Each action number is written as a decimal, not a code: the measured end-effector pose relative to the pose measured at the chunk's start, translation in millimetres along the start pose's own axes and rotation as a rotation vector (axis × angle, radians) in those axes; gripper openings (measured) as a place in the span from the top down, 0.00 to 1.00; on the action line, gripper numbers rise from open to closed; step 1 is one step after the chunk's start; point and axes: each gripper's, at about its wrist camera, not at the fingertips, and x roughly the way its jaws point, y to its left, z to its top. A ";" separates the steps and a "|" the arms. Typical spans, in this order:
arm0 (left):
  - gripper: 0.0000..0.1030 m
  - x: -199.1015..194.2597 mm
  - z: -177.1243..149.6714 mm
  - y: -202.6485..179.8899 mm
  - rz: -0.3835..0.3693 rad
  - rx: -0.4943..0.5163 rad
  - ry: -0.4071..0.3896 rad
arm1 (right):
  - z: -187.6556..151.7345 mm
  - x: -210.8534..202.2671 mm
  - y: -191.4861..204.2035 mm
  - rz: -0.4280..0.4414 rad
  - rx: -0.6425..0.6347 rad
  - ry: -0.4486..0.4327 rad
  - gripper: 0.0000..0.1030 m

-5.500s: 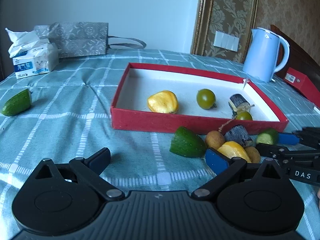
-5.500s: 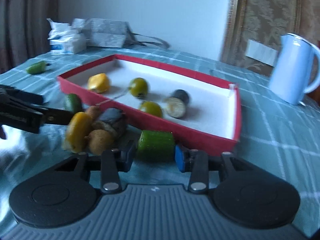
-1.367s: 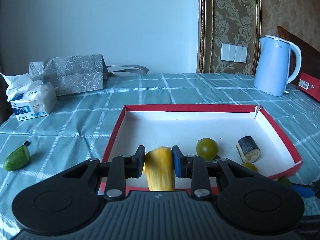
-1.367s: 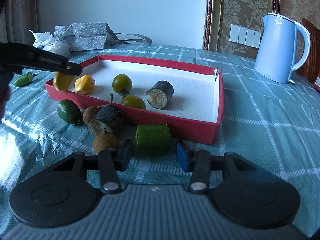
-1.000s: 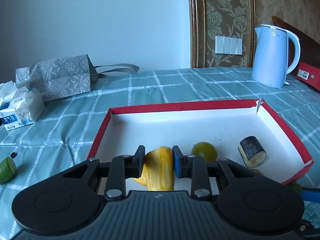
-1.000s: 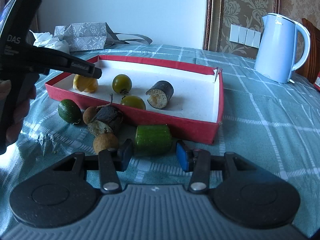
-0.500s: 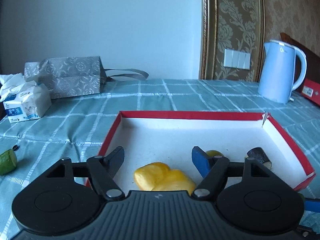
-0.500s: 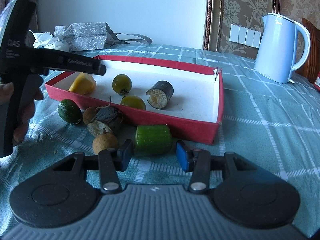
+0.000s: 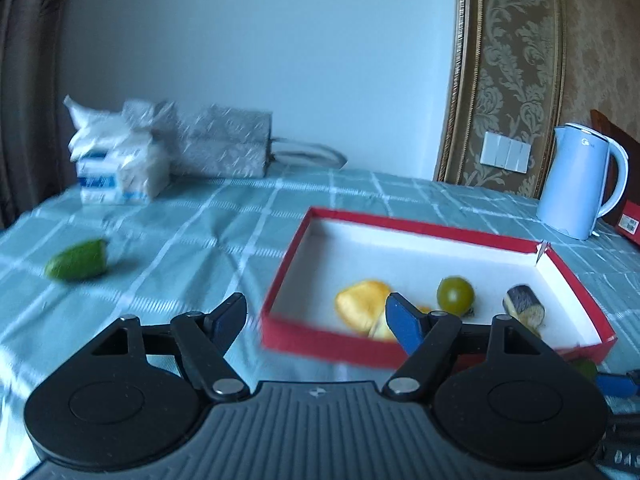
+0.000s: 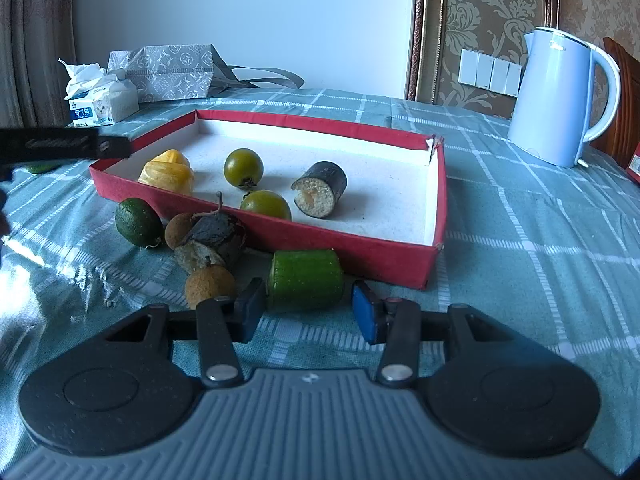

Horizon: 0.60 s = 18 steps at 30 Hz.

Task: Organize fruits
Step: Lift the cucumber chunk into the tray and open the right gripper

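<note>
1. Fingers of the left gripper (image 9: 316,320) stand spread and empty; its jaws have just been opening, nothing between them
2. Right gripper (image 10: 308,310) fingers flank the green cucumber chunk (image 10: 306,280) by the red tray's (image 10: 360,246) near wall, not pressing; close squarely, lift clear of the wall
3. Yellow fruit piece (image 10: 168,172), pinched a second ago, now lies in the tray's near left corner

Several fruits lie inside the tray (image 10: 360,248); more lie before its front wall, a kettle (image 10: 556,100) behind its right corner.
</note>
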 end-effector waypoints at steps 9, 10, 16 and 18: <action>0.22 -7.9 -20.4 14.2 -0.038 -0.040 0.075 | -2.7 -7.1 1.2 -0.004 0.007 -0.017 0.65; 0.22 -6.8 -20.6 13.4 -0.031 -0.035 0.081 | -3.4 -8.2 2.0 -0.008 0.007 -0.018 0.65; 0.22 -6.1 -22.1 7.9 -0.027 -0.012 0.098 | -5.7 -13.6 -1.0 -0.018 0.035 -0.034 0.67; 0.22 -3.8 -22.3 7.0 -0.025 -0.006 0.111 | -7.3 -16.3 -1.9 -0.020 0.040 -0.039 0.68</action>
